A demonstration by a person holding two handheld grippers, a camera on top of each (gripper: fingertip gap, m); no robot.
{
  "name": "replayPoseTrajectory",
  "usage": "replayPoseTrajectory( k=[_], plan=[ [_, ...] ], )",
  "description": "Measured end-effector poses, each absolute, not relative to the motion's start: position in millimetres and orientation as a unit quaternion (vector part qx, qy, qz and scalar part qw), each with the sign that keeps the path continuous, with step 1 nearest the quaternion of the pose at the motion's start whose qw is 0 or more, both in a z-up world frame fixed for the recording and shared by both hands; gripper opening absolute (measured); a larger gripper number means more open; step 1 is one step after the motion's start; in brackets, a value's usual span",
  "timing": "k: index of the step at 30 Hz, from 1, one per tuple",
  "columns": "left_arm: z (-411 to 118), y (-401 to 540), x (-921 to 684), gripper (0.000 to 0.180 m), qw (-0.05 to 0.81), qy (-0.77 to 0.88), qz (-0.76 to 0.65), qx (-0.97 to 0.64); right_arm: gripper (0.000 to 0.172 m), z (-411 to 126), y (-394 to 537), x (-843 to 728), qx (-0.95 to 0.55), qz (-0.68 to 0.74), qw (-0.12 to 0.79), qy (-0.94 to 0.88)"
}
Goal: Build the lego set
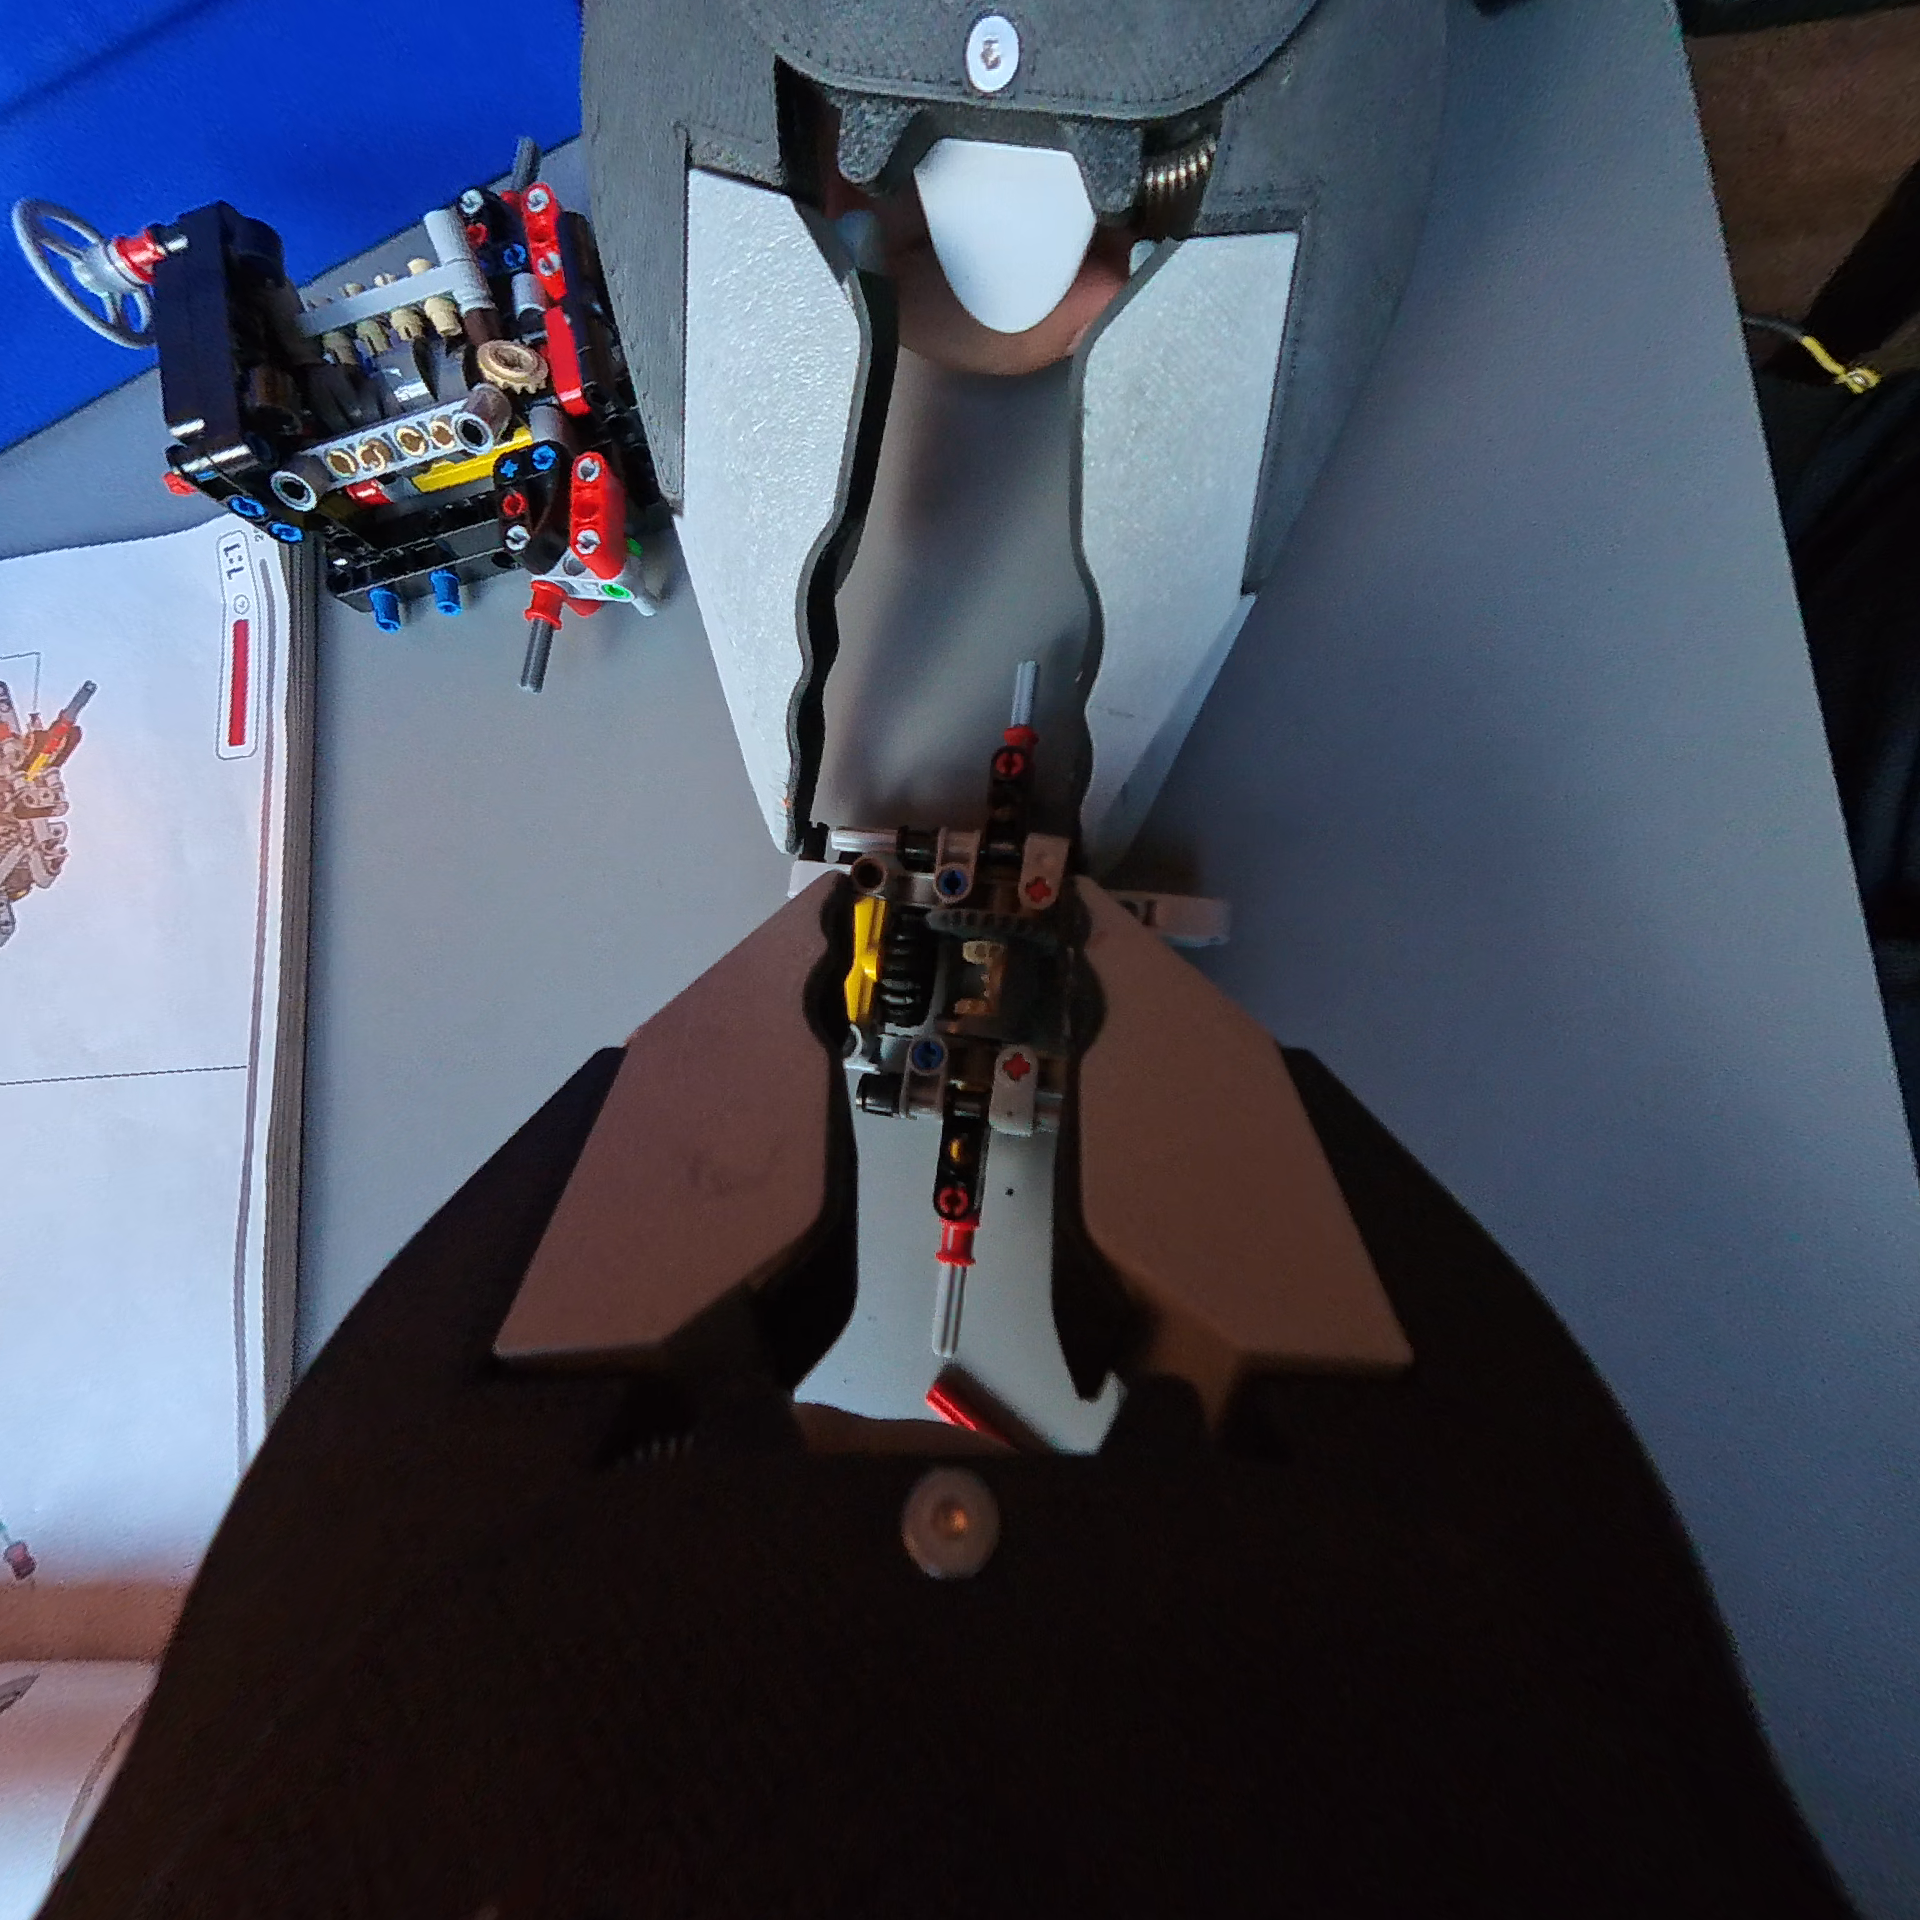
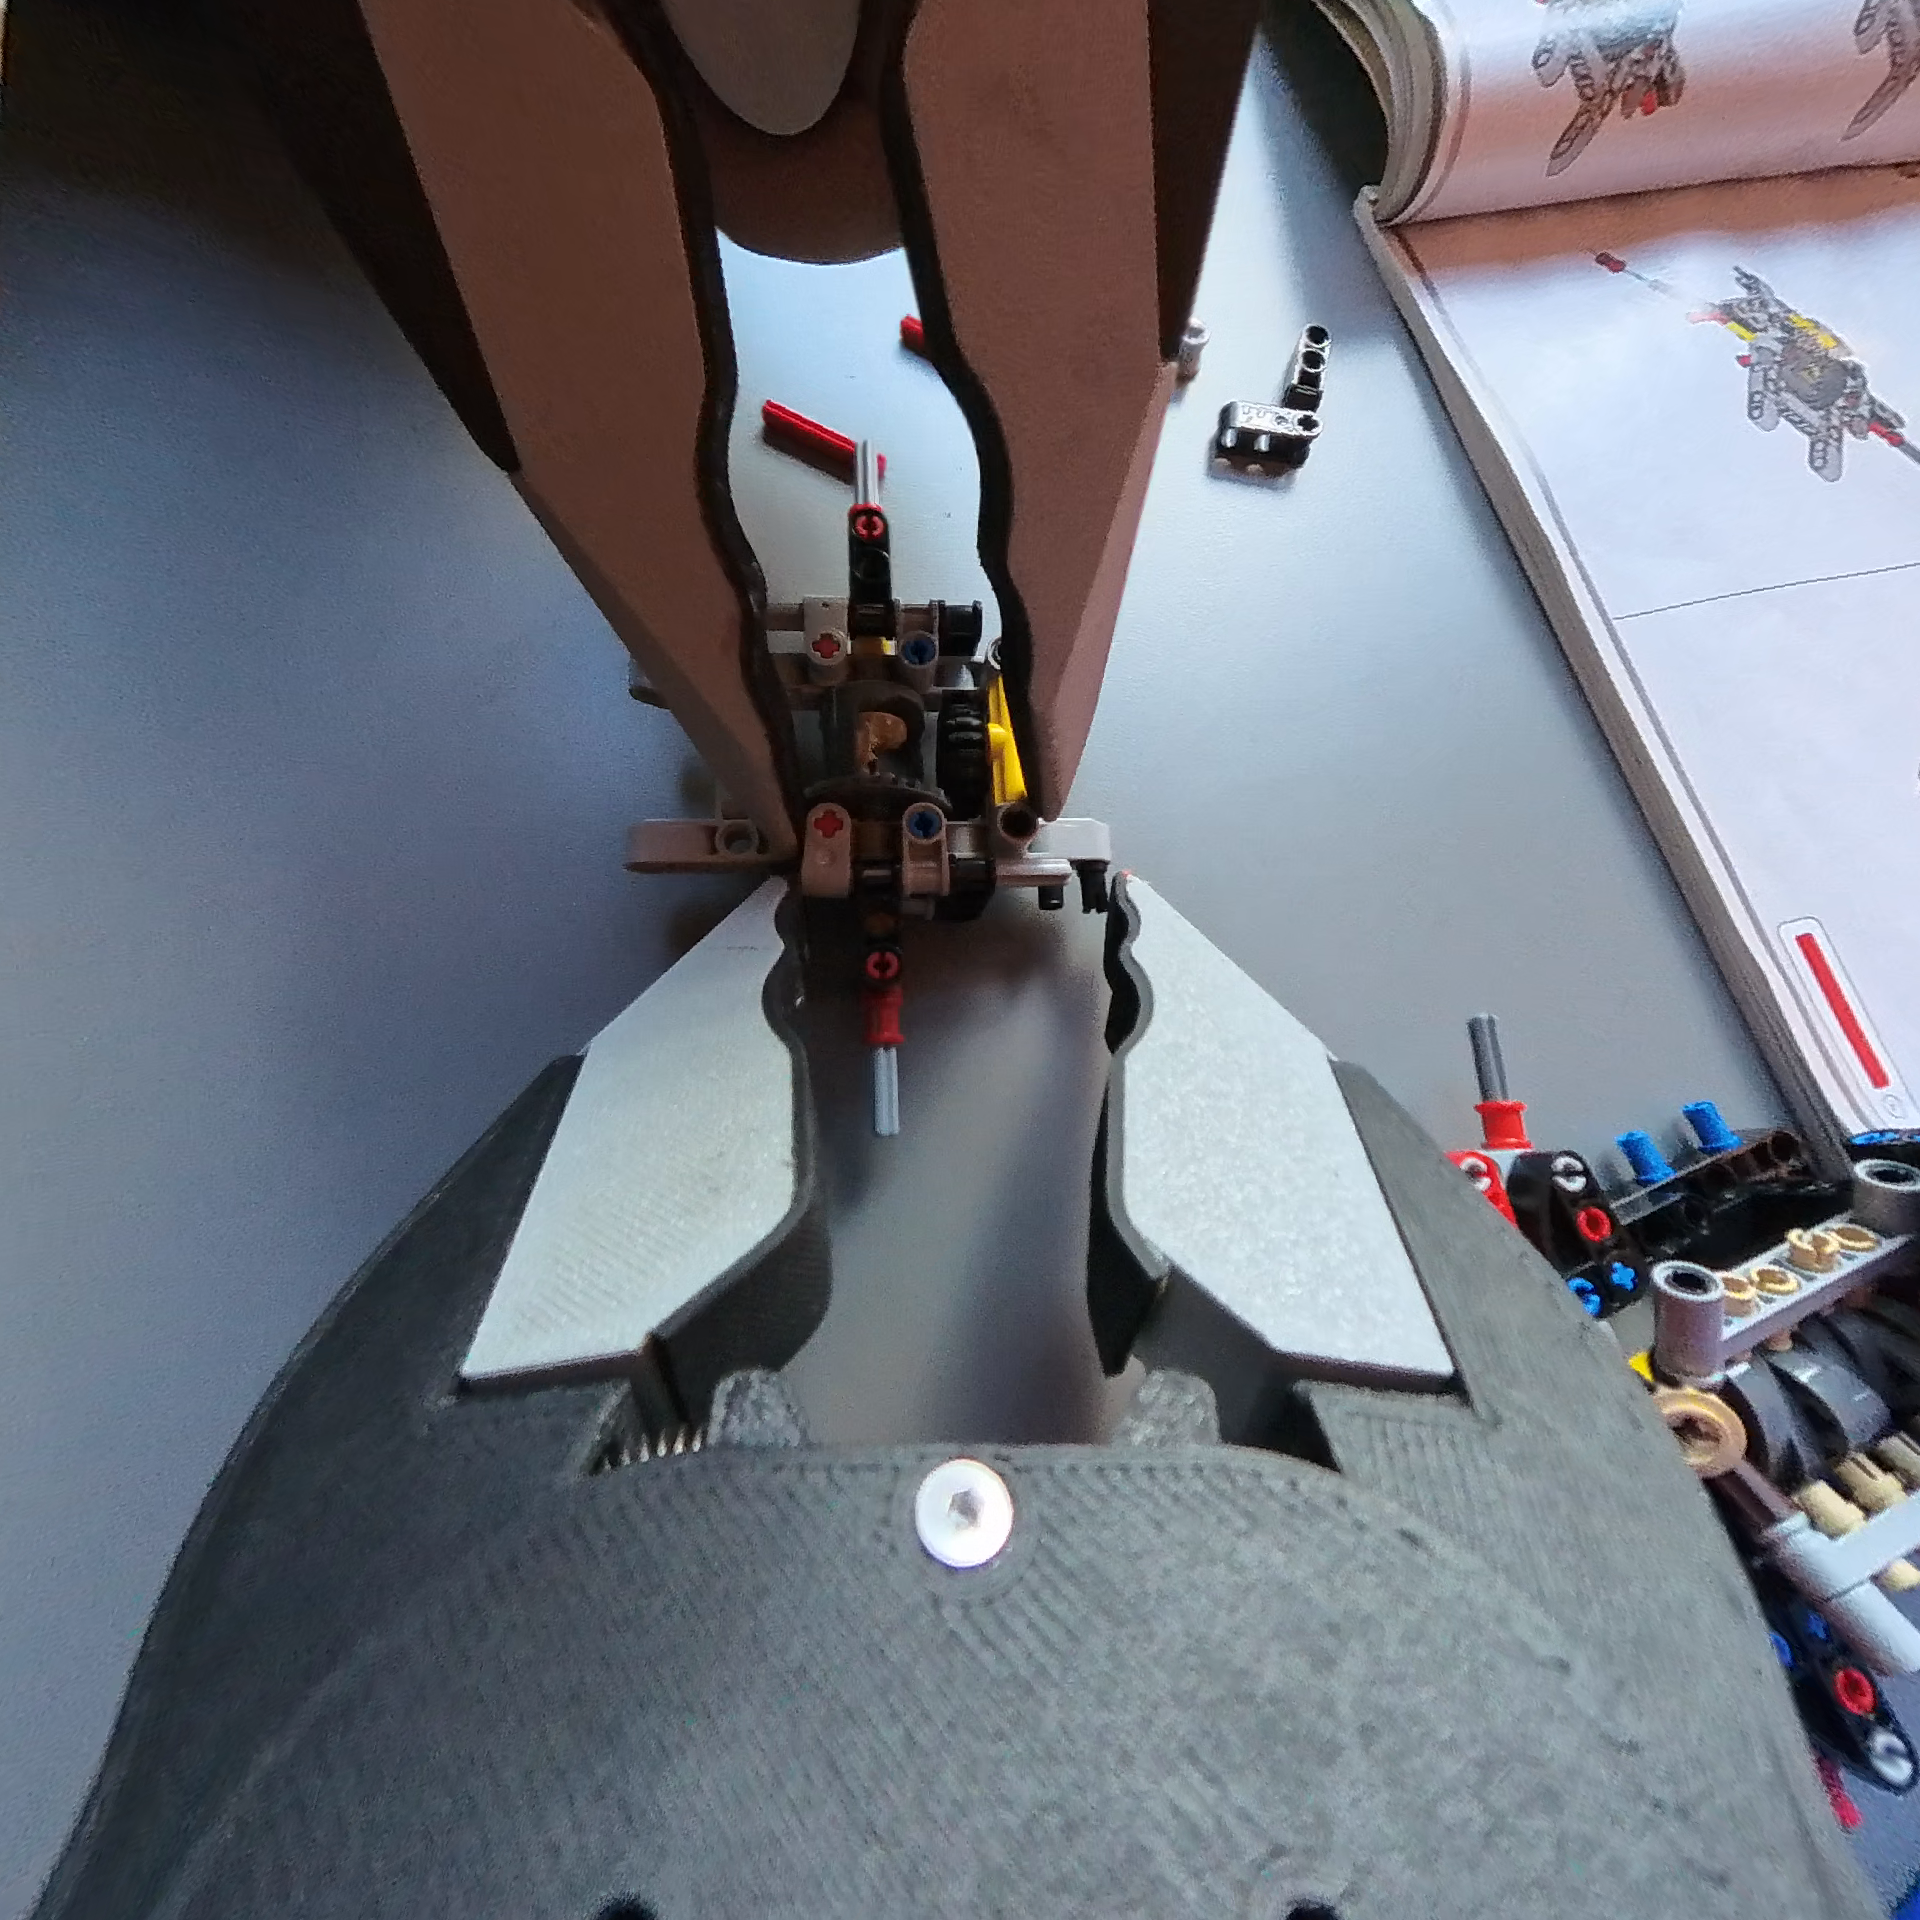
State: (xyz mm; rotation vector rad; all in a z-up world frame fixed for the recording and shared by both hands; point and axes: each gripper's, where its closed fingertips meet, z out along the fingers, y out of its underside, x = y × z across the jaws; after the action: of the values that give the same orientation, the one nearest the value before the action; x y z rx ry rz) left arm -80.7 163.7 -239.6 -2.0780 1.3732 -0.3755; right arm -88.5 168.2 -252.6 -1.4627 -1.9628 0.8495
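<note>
Between both grippers, left fingers (image 1: pixel 1164 997) clamp gear assembly (image 1: pixel 961 977); right fingers (image 2: pixel 1153 977) open.

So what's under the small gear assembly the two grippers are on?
Under the small gear assembly only the bare grey table shows, plus a loose red rod beyond it. The spot directly beneath is covered by the assembly and the left gripper.

booklet (image 1: pixel 125 935) cropped, red rod (image 1: pixel 961 1403) half-hidden
</note>
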Motion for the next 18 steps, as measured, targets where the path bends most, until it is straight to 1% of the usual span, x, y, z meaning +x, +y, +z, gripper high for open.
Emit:
replayPoseTrajectory(
  k=[4, 10, 18],
  plan=[
    [-239.5, 162.7, -80.3, 0.037, 0.308, 0.522, -0.146, -0.782, 0.056, -253.6, 167.1, -88.5, -0.534, 0.314, 0.27, -0.737],
    [-239.5, 160.8, -80.2, 0.037, 0.31, 0.531, -0.148, -0.775, 0.053, -254.7, 165.8, -88.3, -0.504, 0.287, 0.291, -0.761],
    [-239.1, 162.4, -81.2, 0.037, 0.319, 0.535, -0.128, -0.772, 0.054, -253.1, 169.0, -88.6, -0.506, 0.267, 0.31, -0.76]
  ],
)
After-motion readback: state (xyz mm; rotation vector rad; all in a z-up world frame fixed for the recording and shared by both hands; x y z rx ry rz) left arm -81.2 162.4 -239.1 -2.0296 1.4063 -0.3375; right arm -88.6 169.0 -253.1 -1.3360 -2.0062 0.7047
